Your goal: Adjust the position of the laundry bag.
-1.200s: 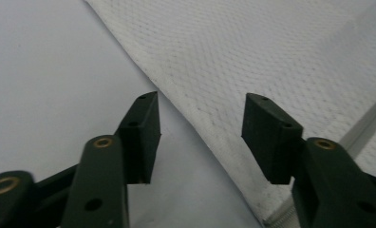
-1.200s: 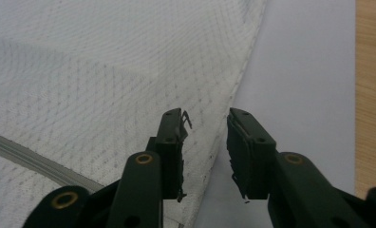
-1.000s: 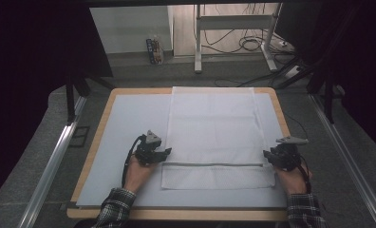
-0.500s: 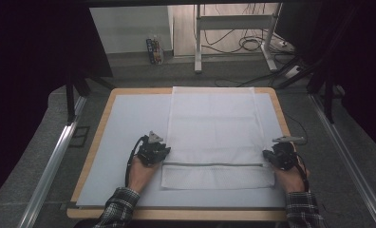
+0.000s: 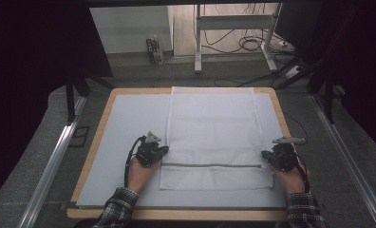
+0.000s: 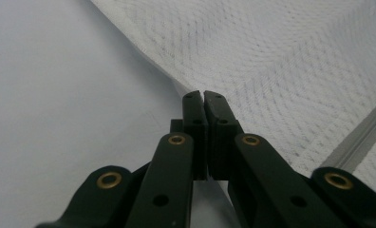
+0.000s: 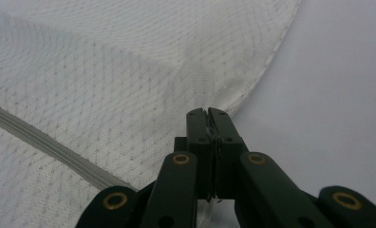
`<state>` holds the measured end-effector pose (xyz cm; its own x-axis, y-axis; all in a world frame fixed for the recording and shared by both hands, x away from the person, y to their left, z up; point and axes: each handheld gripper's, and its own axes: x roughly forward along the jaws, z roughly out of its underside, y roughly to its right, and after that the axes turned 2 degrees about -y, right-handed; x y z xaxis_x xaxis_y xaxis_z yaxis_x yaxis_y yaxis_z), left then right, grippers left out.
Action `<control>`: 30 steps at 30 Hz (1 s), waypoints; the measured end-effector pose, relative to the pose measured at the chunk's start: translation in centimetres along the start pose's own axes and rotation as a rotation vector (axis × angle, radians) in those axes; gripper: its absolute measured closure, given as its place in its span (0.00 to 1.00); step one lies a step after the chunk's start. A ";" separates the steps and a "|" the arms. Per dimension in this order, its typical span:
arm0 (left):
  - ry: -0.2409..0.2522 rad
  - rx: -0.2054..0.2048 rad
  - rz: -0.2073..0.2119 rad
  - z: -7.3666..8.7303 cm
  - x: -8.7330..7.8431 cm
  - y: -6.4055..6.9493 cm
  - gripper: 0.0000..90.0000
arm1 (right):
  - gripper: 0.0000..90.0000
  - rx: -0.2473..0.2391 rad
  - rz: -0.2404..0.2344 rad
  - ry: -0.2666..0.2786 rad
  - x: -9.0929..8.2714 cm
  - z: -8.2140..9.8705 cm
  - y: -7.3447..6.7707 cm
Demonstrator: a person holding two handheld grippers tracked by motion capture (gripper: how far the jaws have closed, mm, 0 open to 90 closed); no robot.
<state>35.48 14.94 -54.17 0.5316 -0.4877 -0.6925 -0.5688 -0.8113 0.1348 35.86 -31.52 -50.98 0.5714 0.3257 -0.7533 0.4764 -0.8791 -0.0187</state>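
White mesh bag (image 5: 214, 137) lies flat on the pale mat (image 5: 124, 123), spread from the far edge of the wooden-rimmed table (image 5: 98, 137) toward the person; grey zipper strip (image 5: 210, 165) crosses it near the near end.

Left gripper (image 5: 163, 151) sits at the bag's left edge, just above the zipper's end; in the left gripper view its jaws have just been closing & are now clamped tight, w/ the mesh edge (image 6: 176, 85) meeting the tips; whether cloth is really pinched between the pads is hard to make out, since the tips hide the contact.

Right gripper (image 5: 267, 157) sits at the bag's right edge, by the zipper's other end; its jaws have likewise just been closing; in the right gripper view they are clenched, w/ a thin sliver of white fabric (image 7: 208, 118) caught between the tips & the mesh puckered just ahead of them.

Both hands are partly covered by the grippers' bodies; plaid sleeves (image 5: 117, 209) are cut off at the bottom of the high view; room beyond the table is dark, detail lost.
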 end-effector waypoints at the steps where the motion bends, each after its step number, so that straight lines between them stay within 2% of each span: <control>1: -0.002 -0.002 0.007 0.0 -0.1 -0.1 0.99 | 0.97 -0.004 -0.003 0.001 0.0 0.0 -0.1; 11: -0.046 0.001 0.032 0.7 -1.9 -0.6 0.99 | 0.97 -0.052 -0.046 0.002 -0.2 -0.1 -1.3; 17: -0.044 0.004 0.025 1.1 -3.5 -0.9 0.98 | 0.97 -0.089 -0.071 -0.008 -0.2 -0.2 -2.6; 18: -0.051 0.004 0.029 1.3 -3.9 -1.1 0.98 | 0.97 -0.106 -0.079 -0.013 -0.2 -0.2 -3.1; 24: -0.068 0.008 0.034 2.0 -5.1 -1.5 0.98 | 0.97 -0.131 -0.106 -0.017 -0.4 -0.3 -4.3; 30: -0.078 0.015 0.027 2.4 -5.6 -1.5 0.98 | 0.97 -0.151 -0.122 -0.025 -0.5 -0.1 -5.1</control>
<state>31.89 19.68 -52.22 0.4656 -0.4821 -0.7422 -0.5920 -0.7930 0.1438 33.20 -27.17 -50.43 0.4873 0.4165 -0.7675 0.6373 -0.7705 -0.0134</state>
